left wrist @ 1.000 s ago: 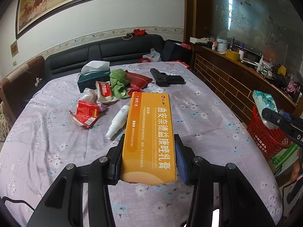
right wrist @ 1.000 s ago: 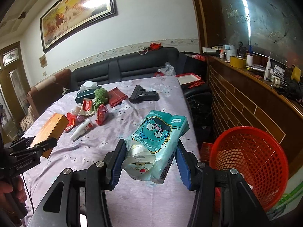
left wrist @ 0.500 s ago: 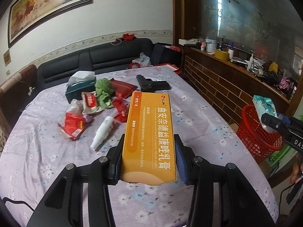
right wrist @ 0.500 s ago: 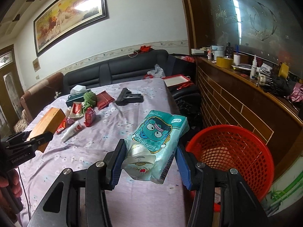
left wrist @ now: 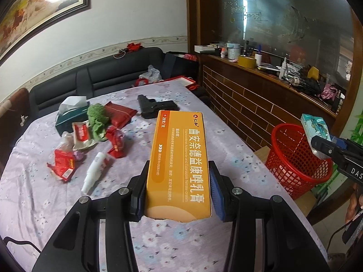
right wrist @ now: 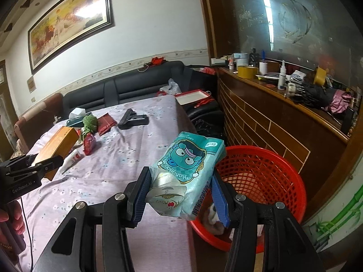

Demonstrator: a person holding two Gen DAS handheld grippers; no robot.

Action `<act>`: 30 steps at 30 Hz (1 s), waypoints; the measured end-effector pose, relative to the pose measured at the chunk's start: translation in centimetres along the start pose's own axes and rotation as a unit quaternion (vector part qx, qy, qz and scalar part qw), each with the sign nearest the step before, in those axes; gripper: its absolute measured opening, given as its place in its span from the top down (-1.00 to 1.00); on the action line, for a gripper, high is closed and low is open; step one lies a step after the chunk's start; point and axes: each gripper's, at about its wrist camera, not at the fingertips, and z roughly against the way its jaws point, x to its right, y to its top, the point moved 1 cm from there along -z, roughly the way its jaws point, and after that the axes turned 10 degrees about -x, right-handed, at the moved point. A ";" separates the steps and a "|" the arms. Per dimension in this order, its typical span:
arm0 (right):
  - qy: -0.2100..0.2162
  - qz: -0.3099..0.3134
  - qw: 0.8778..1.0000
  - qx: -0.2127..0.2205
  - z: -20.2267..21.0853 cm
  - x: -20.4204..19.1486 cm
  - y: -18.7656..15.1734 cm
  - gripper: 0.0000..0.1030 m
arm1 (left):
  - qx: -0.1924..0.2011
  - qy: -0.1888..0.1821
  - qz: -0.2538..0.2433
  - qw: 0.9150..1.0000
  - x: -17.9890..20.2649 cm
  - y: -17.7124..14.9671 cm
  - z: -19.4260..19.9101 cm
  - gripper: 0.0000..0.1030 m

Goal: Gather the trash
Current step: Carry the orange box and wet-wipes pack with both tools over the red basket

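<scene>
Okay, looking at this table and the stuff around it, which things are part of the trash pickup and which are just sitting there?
Part of the job:
- orange box in the left claw
- tissue pack in the right claw
- red basket
- red wrappers on the table
- white tube

Just lying about:
- black toy gun
- tissue box
- green cloth
- tape roll

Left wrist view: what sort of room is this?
Likely a home living or dining room: a black sofa behind a cloth-covered table, a framed painting on the wall, a cluttered wooden counter.
</scene>
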 end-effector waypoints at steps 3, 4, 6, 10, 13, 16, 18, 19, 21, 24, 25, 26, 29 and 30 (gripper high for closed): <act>-0.005 -0.007 1.000 0.001 0.2 0.9 -0.1 -0.07 | -0.001 -0.005 -0.005 1.000 0.7 0.3 -0.3 0.14; -0.006 -0.009 1.000 0.001 0.2 1.3 -0.1 -0.07 | -0.001 -0.007 -0.007 1.000 0.9 0.4 -0.4 0.14; -0.009 -0.013 1.000 0.000 0.3 1.8 -0.2 -0.07 | -0.001 -0.010 -0.011 1.000 1.4 0.6 -0.5 0.14; -0.014 -0.021 1.000 0.000 0.4 2.8 -0.3 -0.07 | -0.001 -0.018 -0.023 1.000 2.8 1.1 -0.8 0.14; -0.019 -0.030 0.999 0.000 0.6 3.9 -0.5 -0.07 | -0.001 -0.025 -0.033 0.999 3.9 1.4 -1.1 0.14; -0.024 -0.040 0.999 0.001 0.7 4.9 -0.9 -0.07 | -0.003 -0.036 -0.042 0.998 5.1 1.8 -1.3 0.14; -0.027 -0.046 0.999 0.000 0.7 5.6 -1.1 -0.07 | -0.004 -0.041 -0.048 0.998 6.0 2.0 -1.4 0.14; -0.029 -0.049 0.998 -0.001 0.7 6.0 -1.2 -0.07 | -0.004 -0.044 -0.052 0.998 6.4 2.1 -1.5 0.14; -0.033 -0.053 0.998 -0.004 0.7 6.7 -1.5 -0.07 | -0.006 -0.051 -0.063 0.997 7.4 2.3 -1.7 0.14; -0.040 -0.059 0.997 -0.006 0.9 7.7 -2.0 -0.07 | -0.008 -0.058 -0.076 0.995 8.6 2.7 -2.1 0.14; -0.041 -0.061 0.997 -0.006 1.0 7.9 -2.0 -0.07 | -0.008 -0.061 -0.082 0.995 9.2 2.9 -2.2 0.14; -0.044 -0.064 0.997 -0.006 1.1 8.3 -2.1 -0.07 | -0.009 -0.064 -0.085 0.994 9.5 3.0 -2.4 0.14; -0.051 -0.072 0.996 -0.005 1.4 9.4 -2.4 -0.07 | -0.012 -0.077 -0.094 0.992 10.9 3.6 -2.8 0.14; -0.054 -0.075 0.996 -0.006 1.5 9.9 -2.5 -0.07 | -0.012 -0.079 -0.097 0.992 11.3 3.7 -3.0 0.14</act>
